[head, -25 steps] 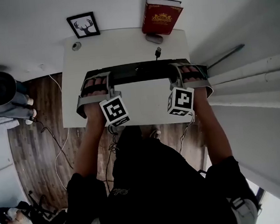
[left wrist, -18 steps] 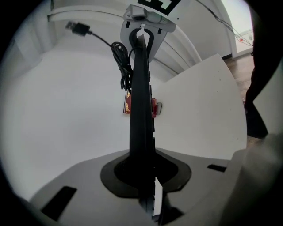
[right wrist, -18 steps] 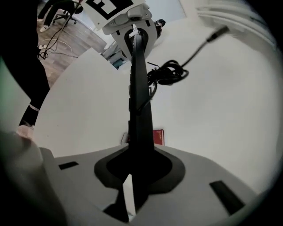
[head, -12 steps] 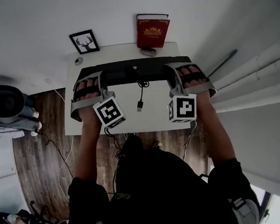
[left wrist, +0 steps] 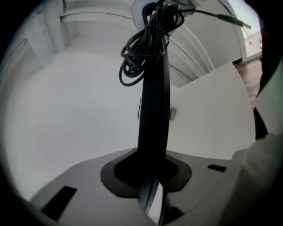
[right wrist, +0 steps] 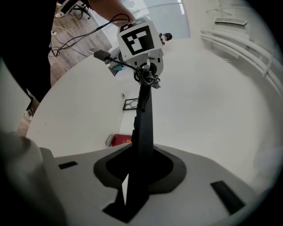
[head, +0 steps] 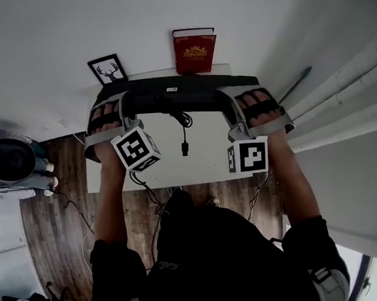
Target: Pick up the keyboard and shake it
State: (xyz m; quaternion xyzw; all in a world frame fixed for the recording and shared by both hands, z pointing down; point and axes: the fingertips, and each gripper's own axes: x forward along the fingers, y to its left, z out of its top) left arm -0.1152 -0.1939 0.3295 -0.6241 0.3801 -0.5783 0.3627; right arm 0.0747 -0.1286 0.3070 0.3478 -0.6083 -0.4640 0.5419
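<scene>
Shows keyboard [head: 170,92] lifted clear of the tabletop [head: 202,158], hanging over its far edge; clamps the left short end in left gripper [head: 121,113], jaws closed on the thin black edge; takes the right short end in right gripper [head: 232,107], jaws opening a little with the keyboard between them and seemingly carried; looks like a two-end hold to keep the long board balanced and level for shaking (one end alone would probably let it twist); leaves cable [head: 183,124] dangling from the middle, partly bunched in a loop, with USB plug [head: 184,149] hanging free above the tabletop centre, so nothing tethers the board; keeps red book [head: 195,51] and framed deer picture [head: 108,70] at the far edge and far left corner, behind the swing; cannot tell which face carries the keys, only edge-on in both gripper views; hides exact pad contact inside the dark jaw recesses; covers the near edge of the tabletop with the person's head and body; cannot identify small grey thing [right wrist: 109,140] beside the book, too small.
</scene>
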